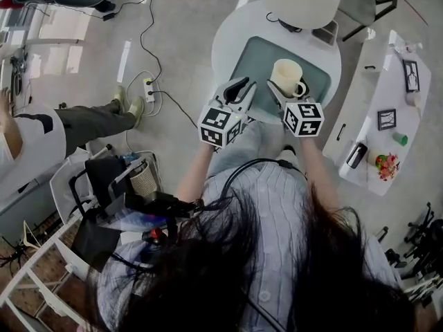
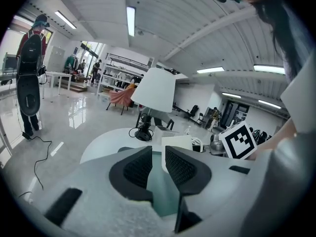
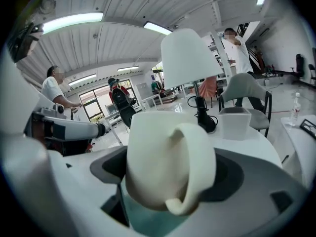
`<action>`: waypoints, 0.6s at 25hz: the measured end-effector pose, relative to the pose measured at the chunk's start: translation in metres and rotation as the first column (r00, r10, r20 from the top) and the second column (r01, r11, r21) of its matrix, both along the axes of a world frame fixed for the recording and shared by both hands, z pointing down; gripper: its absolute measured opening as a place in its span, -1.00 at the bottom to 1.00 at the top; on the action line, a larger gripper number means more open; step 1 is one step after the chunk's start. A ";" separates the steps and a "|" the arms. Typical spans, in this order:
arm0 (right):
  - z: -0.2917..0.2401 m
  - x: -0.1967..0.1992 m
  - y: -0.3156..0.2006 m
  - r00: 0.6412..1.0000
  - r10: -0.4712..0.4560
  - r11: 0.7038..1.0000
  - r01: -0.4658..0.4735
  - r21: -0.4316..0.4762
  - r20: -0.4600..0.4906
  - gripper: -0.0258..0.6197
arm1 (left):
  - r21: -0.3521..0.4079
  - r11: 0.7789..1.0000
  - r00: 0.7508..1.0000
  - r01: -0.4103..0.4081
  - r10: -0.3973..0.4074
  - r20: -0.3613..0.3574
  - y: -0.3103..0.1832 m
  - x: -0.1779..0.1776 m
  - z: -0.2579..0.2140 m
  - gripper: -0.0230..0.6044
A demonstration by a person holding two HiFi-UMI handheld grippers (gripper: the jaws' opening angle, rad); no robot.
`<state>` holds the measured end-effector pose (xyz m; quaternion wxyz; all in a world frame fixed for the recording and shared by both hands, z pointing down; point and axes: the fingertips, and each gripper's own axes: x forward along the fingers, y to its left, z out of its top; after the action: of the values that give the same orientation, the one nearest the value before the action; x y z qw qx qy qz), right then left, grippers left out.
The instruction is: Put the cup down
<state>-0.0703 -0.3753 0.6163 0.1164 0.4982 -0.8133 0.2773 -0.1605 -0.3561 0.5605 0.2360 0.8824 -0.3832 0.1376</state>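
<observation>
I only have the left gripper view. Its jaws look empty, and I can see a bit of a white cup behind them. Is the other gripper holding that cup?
Observer: Yes. In the right gripper view, the right gripper has the cup clamped between its jaws.
Operator: Which way does the handle point?
Observer: The handle faces back toward that gripper's camera.
Operator: Where is it over the table?
Observer: In the head view it is over the green mat on the round table. I cannot tell whether its base touches the mat.
</observation>
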 end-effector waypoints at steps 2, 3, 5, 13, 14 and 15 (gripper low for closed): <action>0.009 -0.003 -0.007 1.000 -0.007 1.000 0.007 -0.010 -0.014 0.33 | -0.008 1.000 1.000 -0.002 0.002 0.003 -0.002 -0.001 0.004 -0.63; 0.013 -0.004 -0.010 1.000 -0.009 1.000 0.009 -0.016 -0.019 0.33 | -0.012 1.000 1.000 -0.003 0.003 0.003 -0.003 -0.002 0.006 -0.63; 0.022 -0.007 -0.014 1.000 -0.006 0.999 0.005 -0.032 -0.029 0.33 | -0.018 1.000 1.000 -0.002 0.002 0.004 -0.005 -0.004 0.009 -0.63; 0.053 -0.019 -0.027 0.998 -0.009 0.996 0.004 -0.090 -0.055 0.33 | -0.039 0.999 1.000 0.011 -0.010 0.010 -0.011 -0.008 0.020 -0.63; 0.056 -0.020 -0.029 0.998 -0.015 0.996 0.009 -0.090 -0.062 0.33 | -0.041 0.999 1.000 0.013 -0.013 0.011 -0.011 -0.009 0.022 -0.63; 0.058 -0.021 -0.032 0.997 -0.020 0.996 0.014 -0.088 -0.070 0.33 | -0.044 0.999 1.000 0.016 -0.015 0.013 -0.011 -0.010 0.023 -0.63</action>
<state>-0.0909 -0.4077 0.6745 0.1690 0.4953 -0.7999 0.2937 -0.1709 -0.3676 0.5831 0.2541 0.8731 -0.3883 0.1497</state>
